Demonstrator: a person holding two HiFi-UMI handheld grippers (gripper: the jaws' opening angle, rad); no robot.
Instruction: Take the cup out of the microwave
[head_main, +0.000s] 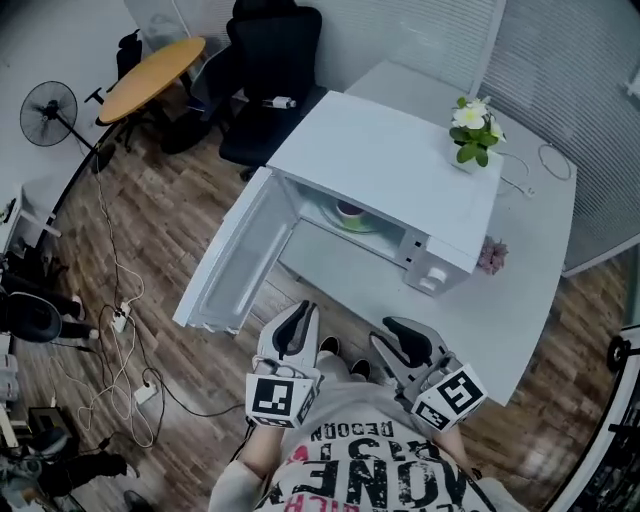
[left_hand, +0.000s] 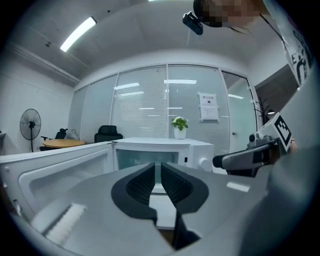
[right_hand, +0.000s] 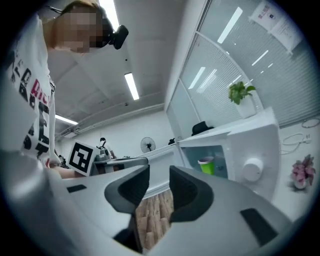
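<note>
A white microwave (head_main: 400, 170) stands on a white table (head_main: 520, 310), its door (head_main: 232, 262) swung open to the left. Inside sits a green cup (head_main: 349, 213) with a purple rim, upright on the turntable; the right gripper view shows the cup (right_hand: 205, 166) too. Both grippers hover in front of the microwave, well short of the opening. My left gripper (head_main: 299, 314) has its jaws a narrow gap apart with nothing between them. My right gripper (head_main: 398, 335) stands wider open and empty. In its own view the left gripper (left_hand: 158, 181) points at the microwave (left_hand: 160, 150).
A potted plant (head_main: 472, 130) stands on top of the microwave, and small pink flowers (head_main: 492, 256) sit on the table beside it. Behind are an office chair (head_main: 268, 70), a round wooden table (head_main: 150, 75) and a fan (head_main: 48, 112). Cables (head_main: 120, 320) trail over the wooden floor at left.
</note>
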